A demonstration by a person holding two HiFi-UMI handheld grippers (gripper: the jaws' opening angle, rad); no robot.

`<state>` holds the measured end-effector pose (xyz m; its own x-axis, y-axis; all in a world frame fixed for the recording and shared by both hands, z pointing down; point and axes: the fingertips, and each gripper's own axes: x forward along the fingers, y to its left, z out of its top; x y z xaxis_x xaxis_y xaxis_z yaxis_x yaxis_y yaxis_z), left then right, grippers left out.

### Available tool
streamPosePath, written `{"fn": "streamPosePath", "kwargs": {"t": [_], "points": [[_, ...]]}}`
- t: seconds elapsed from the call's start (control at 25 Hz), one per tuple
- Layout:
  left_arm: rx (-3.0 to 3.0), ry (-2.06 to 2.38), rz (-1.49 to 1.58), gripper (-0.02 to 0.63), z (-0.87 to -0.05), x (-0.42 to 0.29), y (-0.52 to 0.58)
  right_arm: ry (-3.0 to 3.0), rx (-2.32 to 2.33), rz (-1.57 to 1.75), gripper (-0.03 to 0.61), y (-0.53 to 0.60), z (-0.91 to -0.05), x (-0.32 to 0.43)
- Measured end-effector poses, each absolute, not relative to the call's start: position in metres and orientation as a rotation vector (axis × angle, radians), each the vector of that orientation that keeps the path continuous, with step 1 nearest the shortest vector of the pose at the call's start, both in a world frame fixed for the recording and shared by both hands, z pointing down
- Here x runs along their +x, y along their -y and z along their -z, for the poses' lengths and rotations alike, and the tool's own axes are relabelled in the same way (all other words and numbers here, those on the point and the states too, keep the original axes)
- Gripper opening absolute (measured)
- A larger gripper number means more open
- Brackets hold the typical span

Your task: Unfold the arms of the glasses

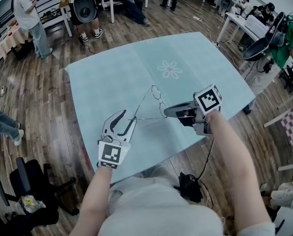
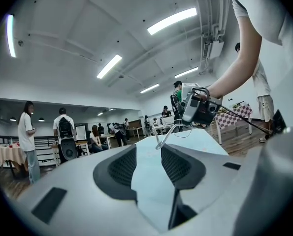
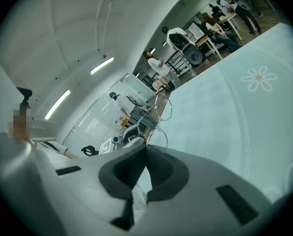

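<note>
Head view: glasses [image 1: 156, 95] lenses far, arms running back nearward

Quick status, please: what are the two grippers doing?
Right gripper shut on thin wire-framed glasses. Left gripper open, one glasses arm's tip at its jaw tips. Nothing in the way.

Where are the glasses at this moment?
In the head view the glasses sit over the light blue table near its front edge, between the grippers. The right gripper is shut on them, and one arm reaches toward the open left gripper.
</note>
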<state>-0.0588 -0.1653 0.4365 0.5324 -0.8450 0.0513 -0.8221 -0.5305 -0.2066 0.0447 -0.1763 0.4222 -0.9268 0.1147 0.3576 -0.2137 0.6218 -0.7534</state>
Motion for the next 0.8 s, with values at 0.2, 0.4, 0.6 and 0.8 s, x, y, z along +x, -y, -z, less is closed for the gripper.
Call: {"fn": "streamPosePath", "kwargs": {"t": [0.2,0.4,0.6,0.8], "points": [[-2.615,-1.368,0.195,0.133,-0.433,-0.057,0.162,2.48,0.074,-1.242,0.006,0.177,-0.422,0.048],[-2.614,-1.361,0.208,0.129,-0.433,-0.062,0.164,2.525,0.06,-1.277,0.006,0.181,-0.411,0.053],[-2.735,-1.207,0.159,0.129,-0.431,-0.053,0.157,2.511,0.052,-1.24,0.006,0.18,-0.414,0.055],[-2.896,-1.011,0.237,0.129,-0.443,-0.048,0.155,2.468,-0.001,-1.144,0.006,0.168,-0.419,0.057]]}}
